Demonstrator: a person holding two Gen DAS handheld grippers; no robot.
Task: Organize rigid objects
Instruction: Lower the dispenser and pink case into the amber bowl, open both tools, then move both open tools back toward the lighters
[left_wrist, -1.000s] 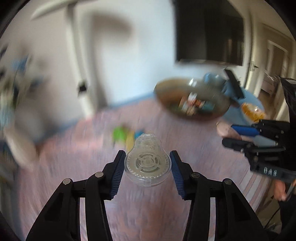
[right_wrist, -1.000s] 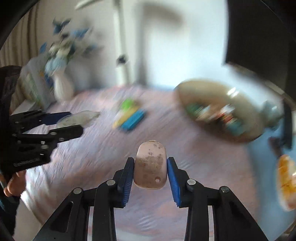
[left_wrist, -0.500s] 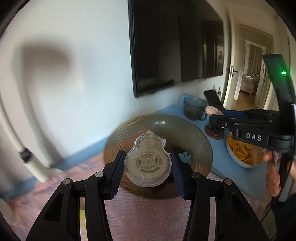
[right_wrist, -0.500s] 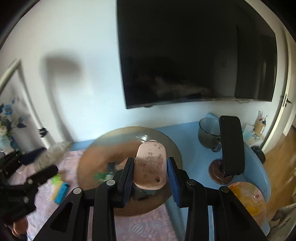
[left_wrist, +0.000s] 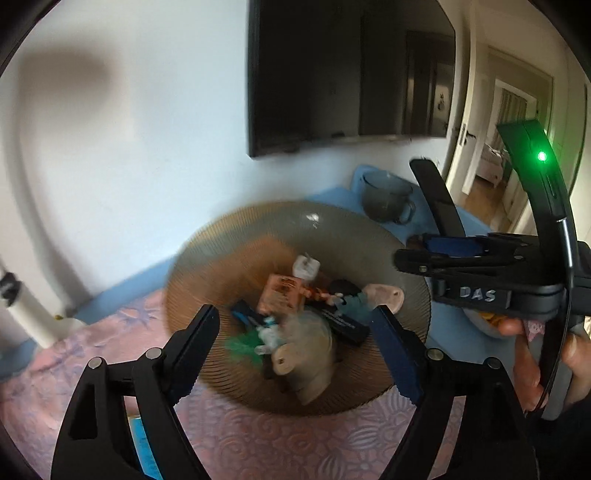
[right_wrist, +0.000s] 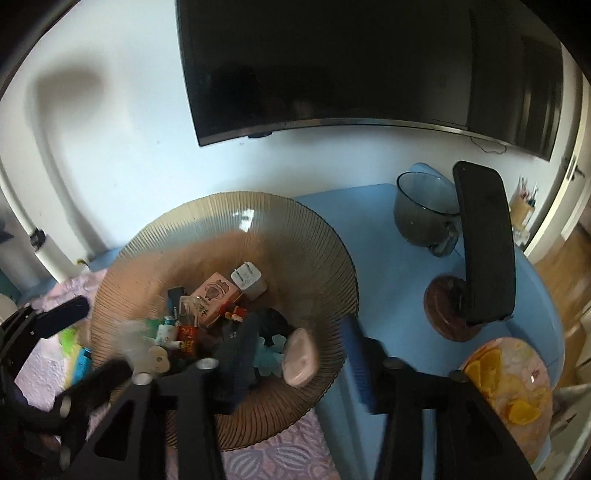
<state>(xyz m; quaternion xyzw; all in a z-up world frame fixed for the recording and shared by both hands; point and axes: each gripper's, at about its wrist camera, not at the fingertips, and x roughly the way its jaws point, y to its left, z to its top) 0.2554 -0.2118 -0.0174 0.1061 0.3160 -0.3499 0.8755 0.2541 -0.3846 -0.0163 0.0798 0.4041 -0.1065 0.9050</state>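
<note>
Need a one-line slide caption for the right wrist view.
Right gripper opening over the ribbed glass bowl, pink case loose between its jaws.

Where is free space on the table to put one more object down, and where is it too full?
Free: the blue mat between the ribbed glass bowl, the grey cup and the phone stand; also the bowl's far inner slope. Crowded: the bowl's middle, piled with small items, and the corner by the orange-slice dish.

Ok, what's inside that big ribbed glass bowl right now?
The bowl holds a jumbled pile: a white plug adapter, a pink carton, a pink oval piece, and small toys. Whatever lies beneath the pile is covered.
</note>
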